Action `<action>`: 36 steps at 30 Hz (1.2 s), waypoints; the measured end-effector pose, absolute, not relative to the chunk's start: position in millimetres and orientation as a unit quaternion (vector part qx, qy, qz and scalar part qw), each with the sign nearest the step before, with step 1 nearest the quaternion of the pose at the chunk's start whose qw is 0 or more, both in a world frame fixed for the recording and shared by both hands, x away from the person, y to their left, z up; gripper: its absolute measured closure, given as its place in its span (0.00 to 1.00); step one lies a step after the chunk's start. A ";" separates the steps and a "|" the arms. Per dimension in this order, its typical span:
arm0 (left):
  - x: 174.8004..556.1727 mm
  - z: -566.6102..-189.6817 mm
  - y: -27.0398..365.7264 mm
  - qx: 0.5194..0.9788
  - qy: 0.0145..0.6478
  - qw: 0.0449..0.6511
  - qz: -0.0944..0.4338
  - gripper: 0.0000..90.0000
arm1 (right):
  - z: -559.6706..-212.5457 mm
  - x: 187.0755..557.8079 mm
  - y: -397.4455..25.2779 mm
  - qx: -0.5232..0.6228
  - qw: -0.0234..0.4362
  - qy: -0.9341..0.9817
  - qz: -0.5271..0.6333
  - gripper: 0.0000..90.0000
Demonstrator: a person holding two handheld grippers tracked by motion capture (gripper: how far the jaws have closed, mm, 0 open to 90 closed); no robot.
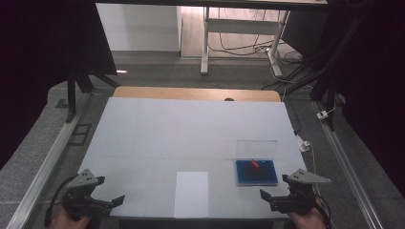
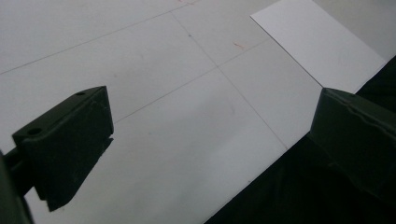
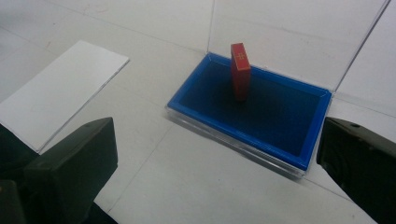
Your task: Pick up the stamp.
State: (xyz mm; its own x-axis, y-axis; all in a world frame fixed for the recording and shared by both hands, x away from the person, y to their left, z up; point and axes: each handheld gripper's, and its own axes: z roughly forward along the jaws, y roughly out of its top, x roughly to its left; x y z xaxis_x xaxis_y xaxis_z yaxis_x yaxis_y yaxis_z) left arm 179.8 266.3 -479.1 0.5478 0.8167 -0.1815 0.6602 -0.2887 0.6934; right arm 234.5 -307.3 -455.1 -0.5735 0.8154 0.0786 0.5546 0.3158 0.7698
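Right tool (image 3: 219,154), jaws spread and empty, faces the blue box (image 3: 280,140) with red block (image 3: 240,70) upright inside; left tool (image 2: 210,140), likewise released, beside the white sheet (image 2: 322,46).

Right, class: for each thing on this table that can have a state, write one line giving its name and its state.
Blue-lined clear plastic case: open, clear lid raised upright at the far side.
Small red rectangular stamp block: standing on end on the blue pad inside the case.
White rectangular paper sheet: lying flat, unfolded, at the table's near edge.
Left gripper: open, holding nothing.
Right gripper: open, holding nothing.
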 end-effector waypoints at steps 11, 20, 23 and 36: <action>180.8 -479.6 267.5 0.794 0.465 0.380 0.095 0.00 | -451.2 236.5 -304.6 0.421 0.179 0.798 0.392 0.00; 180.2 -479.4 271.0 0.787 0.467 0.392 0.092 0.00 | -451.6 240.5 -301.2 0.404 0.182 0.805 0.395 0.00; 179.9 -479.3 270.5 0.789 0.465 0.391 0.093 0.00 | -451.8 243.7 -298.3 0.397 0.179 0.809 0.395 0.00; 179.3 -479.1 270.8 0.788 0.463 0.394 0.094 0.00 | -459.7 260.3 -287.9 0.400 0.156 0.817 0.386 0.00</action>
